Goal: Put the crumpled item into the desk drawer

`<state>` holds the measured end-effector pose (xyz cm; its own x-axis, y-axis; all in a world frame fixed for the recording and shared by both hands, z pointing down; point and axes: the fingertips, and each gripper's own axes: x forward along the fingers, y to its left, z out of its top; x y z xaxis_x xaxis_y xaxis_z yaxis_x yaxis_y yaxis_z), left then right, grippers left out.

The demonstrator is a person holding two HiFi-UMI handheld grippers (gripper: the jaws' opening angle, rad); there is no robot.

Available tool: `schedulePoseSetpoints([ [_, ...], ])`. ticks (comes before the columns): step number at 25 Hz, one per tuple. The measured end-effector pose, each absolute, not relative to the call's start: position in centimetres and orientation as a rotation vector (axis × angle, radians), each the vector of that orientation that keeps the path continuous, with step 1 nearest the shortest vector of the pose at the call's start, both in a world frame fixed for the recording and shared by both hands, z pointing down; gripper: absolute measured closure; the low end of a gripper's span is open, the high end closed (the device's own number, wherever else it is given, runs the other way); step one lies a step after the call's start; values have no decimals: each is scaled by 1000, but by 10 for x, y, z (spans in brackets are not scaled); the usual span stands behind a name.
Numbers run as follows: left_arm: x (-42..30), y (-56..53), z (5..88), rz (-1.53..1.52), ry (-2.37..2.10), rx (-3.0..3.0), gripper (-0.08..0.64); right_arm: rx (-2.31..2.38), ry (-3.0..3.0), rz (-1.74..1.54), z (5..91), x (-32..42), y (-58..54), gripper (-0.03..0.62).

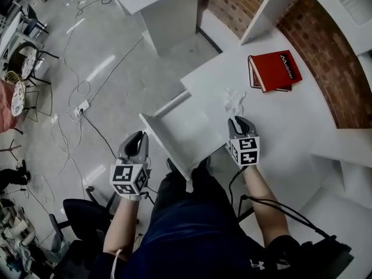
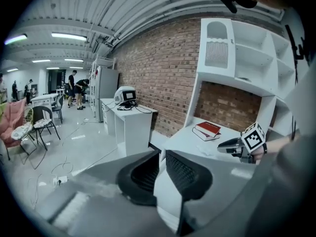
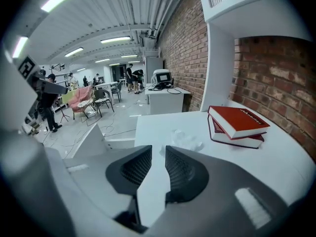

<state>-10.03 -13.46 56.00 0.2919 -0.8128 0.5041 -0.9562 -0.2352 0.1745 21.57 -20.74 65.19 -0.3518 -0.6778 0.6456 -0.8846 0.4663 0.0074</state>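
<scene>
Desk (image 1: 279,118) holds crumpled item (image 1: 234,101) just beyond right fingers (image 1: 235,125).

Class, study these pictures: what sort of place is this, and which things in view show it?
Probably a shared office or lab workspace: white desks with shelves along a brick wall, office chairs, and loose cables across the polished floor.

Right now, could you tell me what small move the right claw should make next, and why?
Probably ease the right claw forward around the crumpled item and close: its jaws stand apart and empty, the item lies on the desk just ahead, and the drawer is already open.
</scene>
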Motion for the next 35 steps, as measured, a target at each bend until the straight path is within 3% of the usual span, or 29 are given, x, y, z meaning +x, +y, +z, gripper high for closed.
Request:
schedulePoseSetpoints([
  [13,-117,-120,593,498,-1544,2025,511,1250,-1985,348,708,201,-244,477],
  [16,-128,-115,596,490,-1566,1994,511,1256,-1953,347,715,204,-249,509],
  [18,-133,-114,596,478,-1577,1986,512,1256,-1947,326,714,205,-250,572],
  [35,-150,-101,588,397,-1622,1970,512,1183,-2085,134,656,154,-247,589],
])
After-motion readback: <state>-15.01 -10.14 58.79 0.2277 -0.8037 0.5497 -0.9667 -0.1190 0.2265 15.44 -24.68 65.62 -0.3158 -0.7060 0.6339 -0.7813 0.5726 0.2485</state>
